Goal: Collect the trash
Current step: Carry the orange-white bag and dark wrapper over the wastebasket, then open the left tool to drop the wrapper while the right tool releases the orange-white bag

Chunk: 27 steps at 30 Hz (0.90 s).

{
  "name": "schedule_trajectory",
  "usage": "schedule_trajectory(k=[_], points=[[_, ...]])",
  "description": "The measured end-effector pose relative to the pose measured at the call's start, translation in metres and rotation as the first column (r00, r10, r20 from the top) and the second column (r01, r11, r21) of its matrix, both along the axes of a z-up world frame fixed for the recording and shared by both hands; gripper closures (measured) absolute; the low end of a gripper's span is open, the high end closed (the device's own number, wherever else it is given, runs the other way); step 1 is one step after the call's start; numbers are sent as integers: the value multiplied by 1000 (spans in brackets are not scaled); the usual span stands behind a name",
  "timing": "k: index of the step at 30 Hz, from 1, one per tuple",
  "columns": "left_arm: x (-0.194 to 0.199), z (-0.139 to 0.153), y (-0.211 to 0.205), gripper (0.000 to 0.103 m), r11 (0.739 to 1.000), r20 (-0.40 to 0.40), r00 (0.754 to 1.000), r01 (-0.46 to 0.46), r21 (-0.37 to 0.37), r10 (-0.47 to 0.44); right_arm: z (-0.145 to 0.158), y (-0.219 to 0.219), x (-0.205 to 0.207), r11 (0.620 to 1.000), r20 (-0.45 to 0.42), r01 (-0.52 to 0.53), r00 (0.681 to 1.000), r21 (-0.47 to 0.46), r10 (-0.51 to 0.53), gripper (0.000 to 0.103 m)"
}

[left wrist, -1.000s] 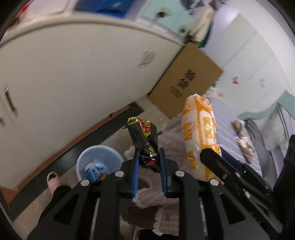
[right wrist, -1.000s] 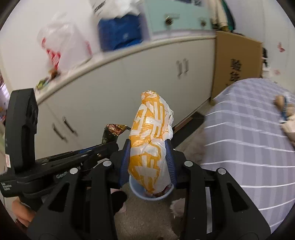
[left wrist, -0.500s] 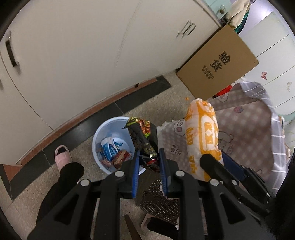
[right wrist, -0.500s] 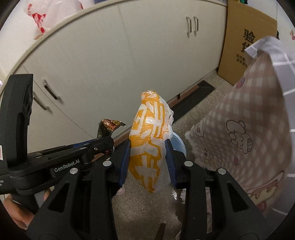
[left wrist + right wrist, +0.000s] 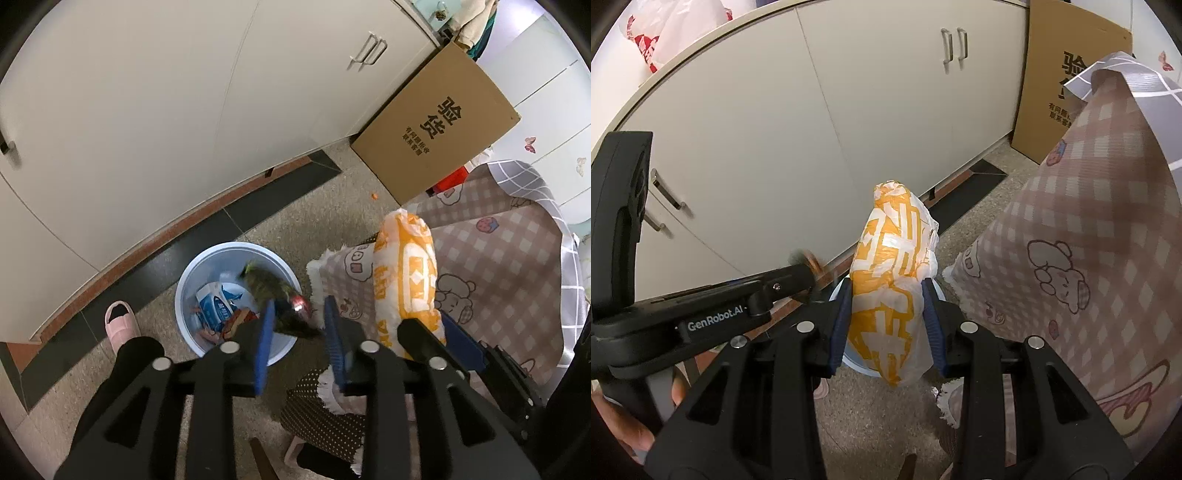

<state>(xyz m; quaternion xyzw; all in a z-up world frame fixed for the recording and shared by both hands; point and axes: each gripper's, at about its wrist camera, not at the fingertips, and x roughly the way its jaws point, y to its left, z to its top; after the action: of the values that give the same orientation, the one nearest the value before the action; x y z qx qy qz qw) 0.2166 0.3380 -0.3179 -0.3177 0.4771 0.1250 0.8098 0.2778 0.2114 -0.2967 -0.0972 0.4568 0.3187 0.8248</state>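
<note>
Two pieces of trash are in play: the left gripper (image 5: 297, 321), jaws apart, is dropping a dark snack wrapper (image 5: 279, 295) into the blue bin (image 5: 192, 273), so next the right gripper (image 5: 888, 314), clamped on the orange-and-white bag (image 5: 892, 280), must swing over that bin and release.

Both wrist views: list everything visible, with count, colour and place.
Bin: 1, light blue, on floor by cabinets, trash inside.
Wrapper: 1, dark, blurred, over bin between open left fingers.
Bag: 1, orange-white, in right gripper.
Cabinets: white, behind bin.
Box: 1, brown, against cabinets.
Blanket: 1, pink checked, right.
Slipper: 1, pink, left of bin.
Left gripper: open.
Right gripper: shut on bag.
</note>
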Motion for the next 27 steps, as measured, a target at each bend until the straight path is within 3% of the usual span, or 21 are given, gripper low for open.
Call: schedule_trajectory(k=[3, 27], points=[[-2, 2, 2, 54, 1000, 7, 1000, -13, 8, 13, 1, -2, 1, 1000, -2, 7, 1000, 3, -7, 67], [-20, 3, 18, 51, 998, -13, 998, -68, 8, 68, -5, 6, 0, 1000, -25, -17, 1000, 12, 18, 65]])
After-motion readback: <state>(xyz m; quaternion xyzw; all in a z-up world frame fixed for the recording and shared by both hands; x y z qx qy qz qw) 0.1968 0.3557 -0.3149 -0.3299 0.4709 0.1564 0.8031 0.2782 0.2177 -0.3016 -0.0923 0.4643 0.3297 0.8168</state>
